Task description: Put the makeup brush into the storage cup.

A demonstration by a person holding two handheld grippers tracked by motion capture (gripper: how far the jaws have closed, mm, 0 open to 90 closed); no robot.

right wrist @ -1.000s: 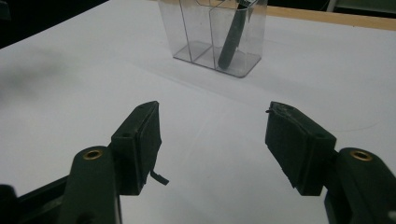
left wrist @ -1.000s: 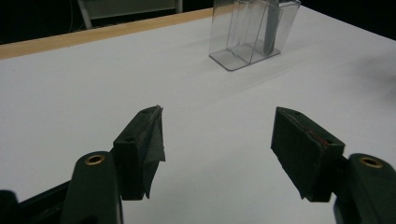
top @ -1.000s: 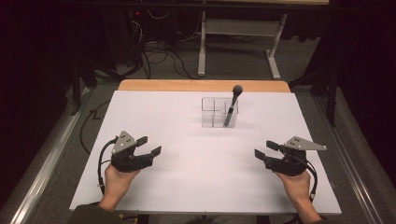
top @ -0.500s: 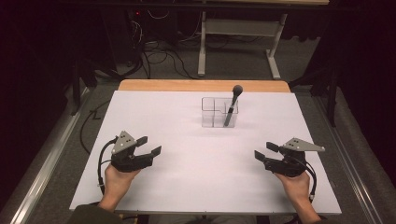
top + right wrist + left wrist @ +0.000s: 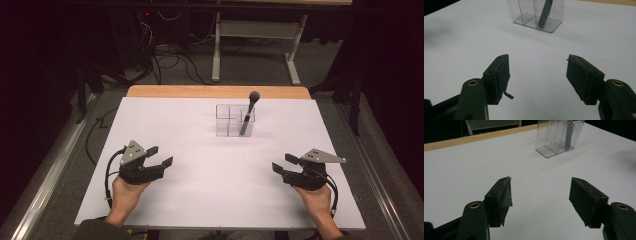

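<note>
**Hand-held grippers open and empty; brush stands in clear organizer**

Left hand-held gripper (image 5: 160,156) sits low over the near-left part of the bench (image 5: 200,200), held in the person's left hand (image 5: 125,192). Its jaws stand wide apart with nothing between them, confirmed in the left gripper view (image 5: 540,195), where bare white bench surface shows in the gap. A grey three-cornered plate rides on top and a black cable loops back from it toward the bench's near edge.

Right hand-held gripper (image 5: 282,164) sits over the near-right part of the bench, held in the right hand (image 5: 317,197). Its jaws are likewise spread and empty; the right gripper view (image 5: 537,73) shows only bench surface between them. A small strip of pad material hangs loose from one jaw in that view.

Container: one clear plastic organizer (image 5: 227,122) stands upright on the far middle of the bench, well apart from both grippers. It is split by clear walls into several compartments. Contents: one dark makeup brush (image 5: 248,115), handle down in the right-hand compartment, leaning, with its round dark head rising above the rim. The remaining compartments look empty.

Bench top is white with a wooden strip along the far edge. Beyond it, cables (image 5: 170,65) lie on the floor.
</note>
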